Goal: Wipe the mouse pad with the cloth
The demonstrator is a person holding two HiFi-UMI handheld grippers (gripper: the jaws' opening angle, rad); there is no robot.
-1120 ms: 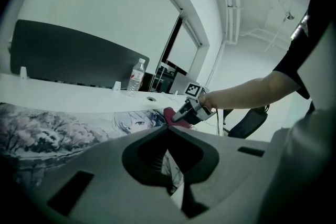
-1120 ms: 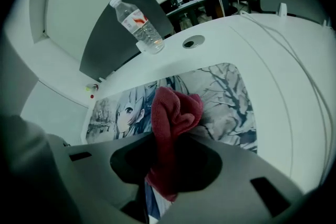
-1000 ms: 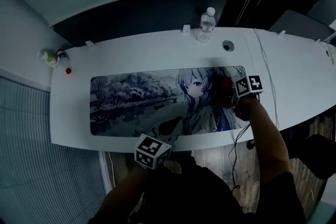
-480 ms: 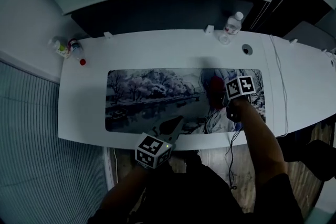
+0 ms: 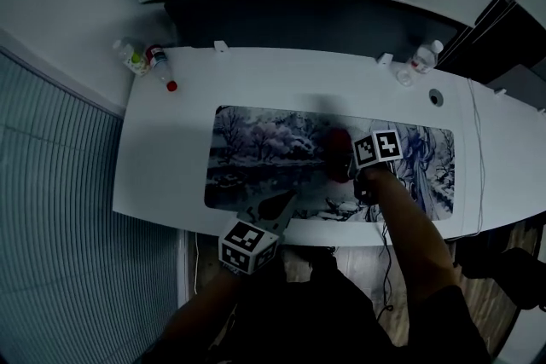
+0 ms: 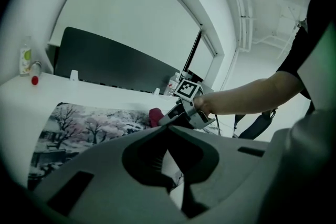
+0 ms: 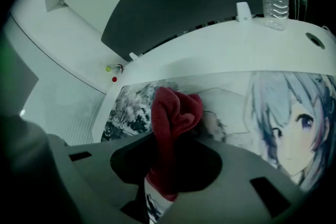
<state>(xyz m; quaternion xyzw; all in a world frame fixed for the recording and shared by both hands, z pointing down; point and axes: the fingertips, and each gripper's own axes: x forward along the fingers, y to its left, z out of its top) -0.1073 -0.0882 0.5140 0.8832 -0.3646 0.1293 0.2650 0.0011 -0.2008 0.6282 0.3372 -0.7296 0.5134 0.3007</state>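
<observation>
At the desk's far left corner stand two small plastic bottles. Beside them lies a round red cap. The desk top is smooth, plain white, with rounded corners.

The mouse pad is a thin, flat, long rectangle with softly rounded corners. It is printed with snowy trees on its left half and a drawn figure with pale hair on its right. Its long axis runs left to right, parallel to the desk's near edge, and it covers most of the desk's middle.

The left gripper is grey, matte plastic. It hangs over the pad's near edge with its jaws drawn together and nothing between them (its own view shows only a thin sliver of light behind them).

The cloth is dark red, with a nubbly towelling weave, bunched into a rounded, folded lump. It sits on the pad near its middle. The right gripper is clamped on the cloth's tail, and the bunched end points away from the jaws toward the pad's left half.

At the desk's far edge on the right stand a clear, ribbed water bottle and a round cable hole.
</observation>
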